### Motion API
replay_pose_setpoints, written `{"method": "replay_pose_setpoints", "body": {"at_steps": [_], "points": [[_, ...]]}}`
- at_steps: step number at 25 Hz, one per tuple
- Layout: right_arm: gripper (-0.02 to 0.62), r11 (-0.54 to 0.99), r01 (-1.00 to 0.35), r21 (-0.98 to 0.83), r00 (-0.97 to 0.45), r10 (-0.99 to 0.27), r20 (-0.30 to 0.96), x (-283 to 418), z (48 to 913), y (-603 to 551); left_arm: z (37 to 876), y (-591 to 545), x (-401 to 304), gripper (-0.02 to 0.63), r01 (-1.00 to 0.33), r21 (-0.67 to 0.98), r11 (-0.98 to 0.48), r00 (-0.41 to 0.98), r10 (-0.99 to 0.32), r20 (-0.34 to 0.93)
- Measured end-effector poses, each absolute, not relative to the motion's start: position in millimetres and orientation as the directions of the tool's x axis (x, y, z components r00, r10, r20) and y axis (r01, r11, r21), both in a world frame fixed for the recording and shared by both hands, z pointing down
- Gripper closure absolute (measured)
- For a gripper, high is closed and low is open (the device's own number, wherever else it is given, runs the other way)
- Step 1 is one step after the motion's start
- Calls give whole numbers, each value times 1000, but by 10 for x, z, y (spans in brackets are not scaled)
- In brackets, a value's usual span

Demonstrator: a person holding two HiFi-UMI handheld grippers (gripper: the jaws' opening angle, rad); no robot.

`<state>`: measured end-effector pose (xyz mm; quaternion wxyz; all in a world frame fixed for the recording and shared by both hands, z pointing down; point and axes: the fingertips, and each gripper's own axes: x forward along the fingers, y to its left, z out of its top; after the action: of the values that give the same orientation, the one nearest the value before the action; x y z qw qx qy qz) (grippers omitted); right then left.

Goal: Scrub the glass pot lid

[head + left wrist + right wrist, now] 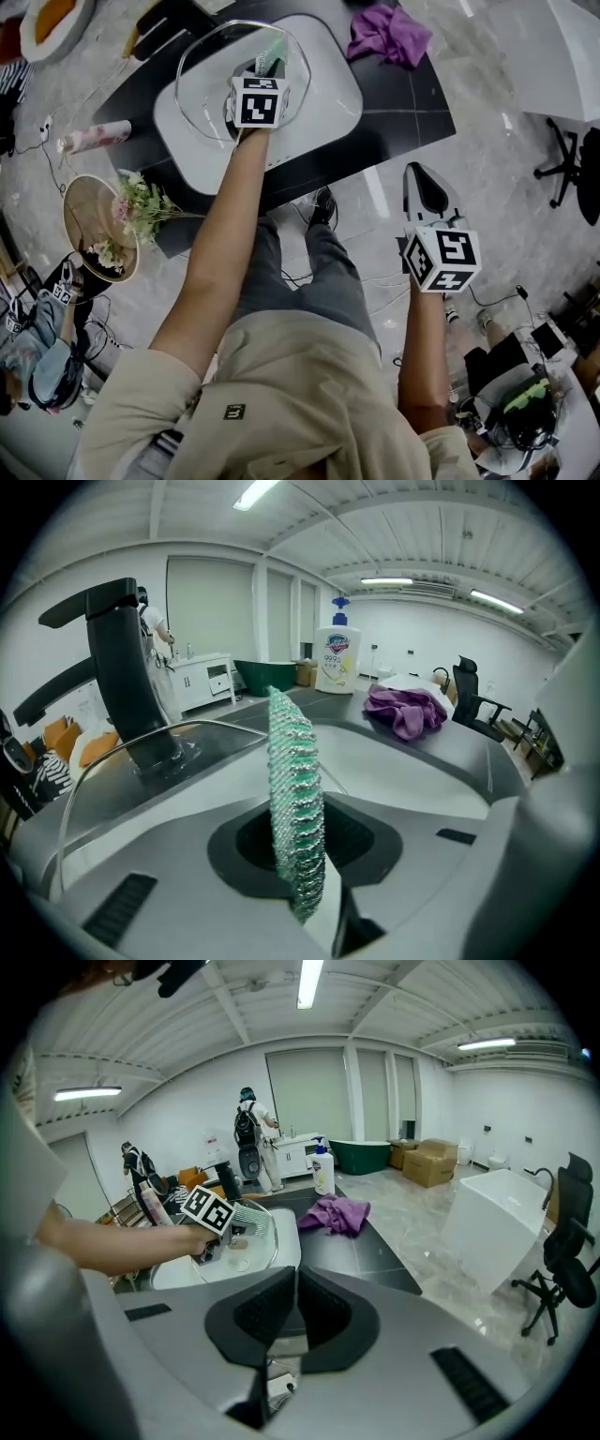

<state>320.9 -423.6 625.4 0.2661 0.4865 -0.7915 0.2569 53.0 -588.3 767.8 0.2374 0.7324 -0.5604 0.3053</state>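
The glass pot lid (202, 94) lies in the white sink (319, 112) set in a black counter. My left gripper (266, 71) hovers over the lid's middle, shut on a green and silver mesh scrubber (272, 54). In the left gripper view the scrubber (295, 799) stands on edge between the jaws, with the lid (169, 771) just beyond it. The right gripper view shows the lid (255, 1234) and the left gripper (225, 1227) from the side. My right gripper (419, 178) hangs off the counter's front edge over the floor. Its jaws (292, 1288) are closed together with nothing between them.
A black faucet (122, 677) rises at the sink's left. A soap bottle (337, 658) and a purple cloth (386, 33) sit on the counter (412, 103). Flowers (141, 206) and a pink tube (94, 138) lie left. An office chair (572, 159) stands right. A person (248, 1143) stands far back.
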Motion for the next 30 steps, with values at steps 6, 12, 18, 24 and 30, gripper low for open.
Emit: {"method": "replay_pose_setpoints", "body": {"at_steps": [6,12,18,24,30], "points": [[568,421,-895,-148,-402,-619,675,3020,6300,-4275,7694,-5864,301,514,-967,-18,-256,167,-681,713],[568,475,-866,-154,-445,-593,671,2607,6296,-4336,7626,-5612,-372,514,-978,-72,-197,86,-690,719],[568,540,-826,-161,-495,-559,665,2099,6294,-4381,7505,-5257,-1144,512,-985,-137,-106,-23,-703,711],[568,574,-803,-162,-519,-537,665,1791,6283,-4356,7452,-5047,-1458,513,-983,-167,-77,-65,-705,706],[568,560,-813,-157,-504,-543,672,1777,6263,-4286,7495,-5022,-1446,514,-985,-146,-87,-44,-700,713]]}}
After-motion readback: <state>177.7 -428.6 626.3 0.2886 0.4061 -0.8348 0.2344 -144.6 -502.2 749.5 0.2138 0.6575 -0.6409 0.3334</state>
